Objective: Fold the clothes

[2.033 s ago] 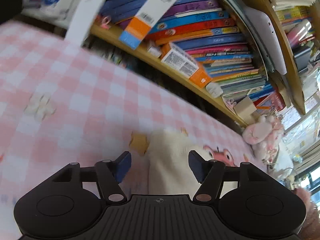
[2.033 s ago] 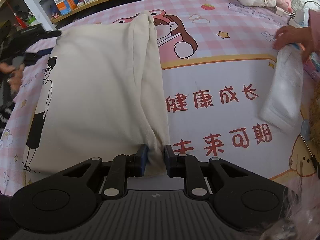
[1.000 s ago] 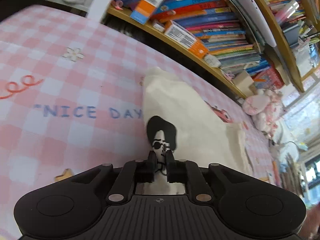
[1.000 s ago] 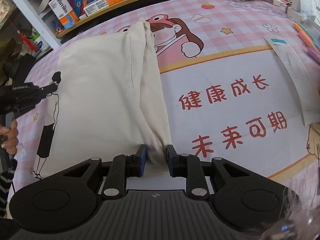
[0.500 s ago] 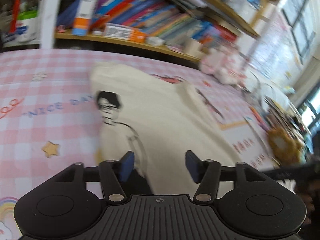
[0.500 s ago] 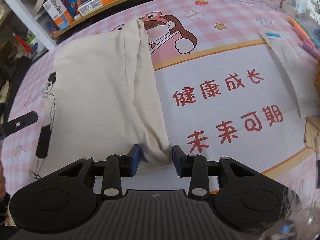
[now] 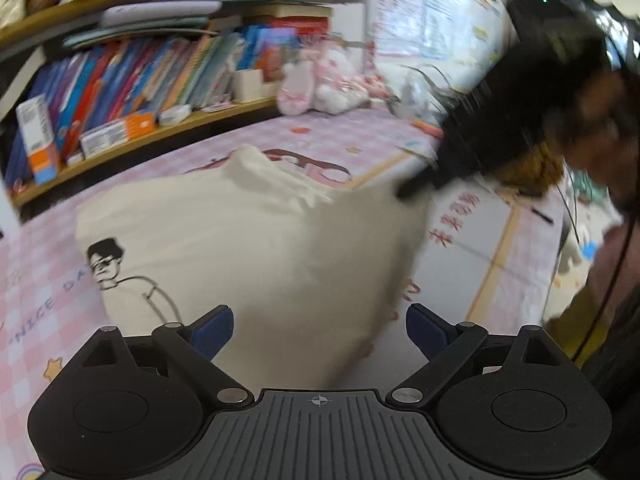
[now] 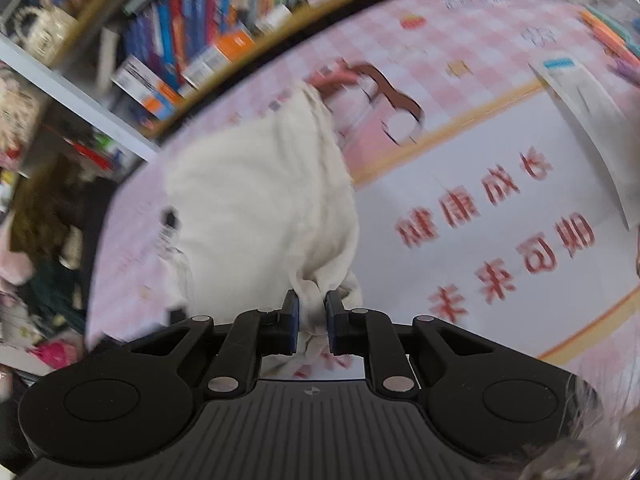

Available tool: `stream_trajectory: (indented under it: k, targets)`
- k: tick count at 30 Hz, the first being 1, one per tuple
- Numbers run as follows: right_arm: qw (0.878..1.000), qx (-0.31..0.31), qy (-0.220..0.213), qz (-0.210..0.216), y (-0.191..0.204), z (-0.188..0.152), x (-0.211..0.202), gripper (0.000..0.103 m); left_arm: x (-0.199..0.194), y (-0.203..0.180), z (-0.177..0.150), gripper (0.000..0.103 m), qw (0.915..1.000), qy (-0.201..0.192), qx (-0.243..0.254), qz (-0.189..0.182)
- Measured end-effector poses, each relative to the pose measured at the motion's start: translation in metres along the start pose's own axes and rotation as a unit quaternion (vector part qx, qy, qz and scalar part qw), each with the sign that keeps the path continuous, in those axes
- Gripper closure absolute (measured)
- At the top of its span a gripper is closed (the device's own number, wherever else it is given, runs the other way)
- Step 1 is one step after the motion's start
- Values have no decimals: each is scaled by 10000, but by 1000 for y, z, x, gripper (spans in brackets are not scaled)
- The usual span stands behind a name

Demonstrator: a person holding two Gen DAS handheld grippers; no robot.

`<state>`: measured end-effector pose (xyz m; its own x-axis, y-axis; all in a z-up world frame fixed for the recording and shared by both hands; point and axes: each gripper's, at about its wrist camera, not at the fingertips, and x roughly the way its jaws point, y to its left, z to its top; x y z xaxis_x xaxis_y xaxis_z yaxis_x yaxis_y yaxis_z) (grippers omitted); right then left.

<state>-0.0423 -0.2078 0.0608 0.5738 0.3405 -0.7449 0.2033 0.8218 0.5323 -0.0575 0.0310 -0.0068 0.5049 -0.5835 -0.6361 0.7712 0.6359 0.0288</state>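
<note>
Since a second ago left gripper (image 7: pixel 319 330) let go, jaws opening over cream shirt (image 7: pixel 256 240) | right gripper (image 8: pixel 312 322) closing on gathered corner at 6 o'clock, lifting | next: carry the fold toward 10 o'clock, I reckon

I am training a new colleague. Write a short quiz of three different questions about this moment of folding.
1. True or false: the right gripper has cloth of the cream garment between its pads.
2. Which picture is printed on the garment? A) a strawberry B) a line-drawn figure with dark hair and glasses C) a rainbow
3. Fill in: the left gripper hangs over the garment with its jaws ____.

Key:
1. True; its jaws are closing on a bunched corner.
2. B, the figure.
3. Apart and opening, pressing on nothing.
</note>
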Motion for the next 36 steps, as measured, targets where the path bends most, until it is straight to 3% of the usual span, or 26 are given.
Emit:
stream_trajectory:
  k: [5, 10, 13, 17, 19, 21, 28, 29, 31, 33, 36]
  targets:
    - [9994, -80, -202, 286, 24, 15, -11, 91, 6, -23, -3, 8, 9980, -211, 537, 257]
    - [9984, -149, -357, 409, 36, 24, -20, 91, 21, -29, -4, 8, 9921, -55, 820, 947]
    - [9983, -375, -370, 269, 35, 24, -24, 91, 25, -26, -8, 9, 9889, 113, 909, 1168]
    - [9984, -507, -262, -64, 25, 17, -19, 87, 18, -28, -11, 8, 9899, 76, 1026, 980]
    - [9980, -505, -117, -356, 14, 11, -11, 69, 14, -30, -13, 8, 9903, 29, 1106, 837]
    - [9970, -447, 97, -617, 2, 4, -1, 62, 11, -32, -14, 8, 9904, 5, 1159, 755]
    - [9915, -191, 704, -1078, -23, -17, 38, 60, 9, -32, -15, 8, 9919, 18, 1129, 580]
    - [9913, -290, 720, -1063, -20, -19, 40, 64, 11, -32, -16, 8, 9920, 54, 1134, 554]
    - [9903, -512, 788, -1022, -13, -24, 44, 85, 16, -33, -17, 8, 9916, 172, 1163, 545]
    - [9898, -608, 869, -950, -10, -25, 46, 89, 20, -35, -18, 8, 9904, 273, 1225, 584]
    - [9967, -17, 663, -460, -16, -13, 31, 91, 23, -36, -19, 8, 9890, 312, 1270, 693]
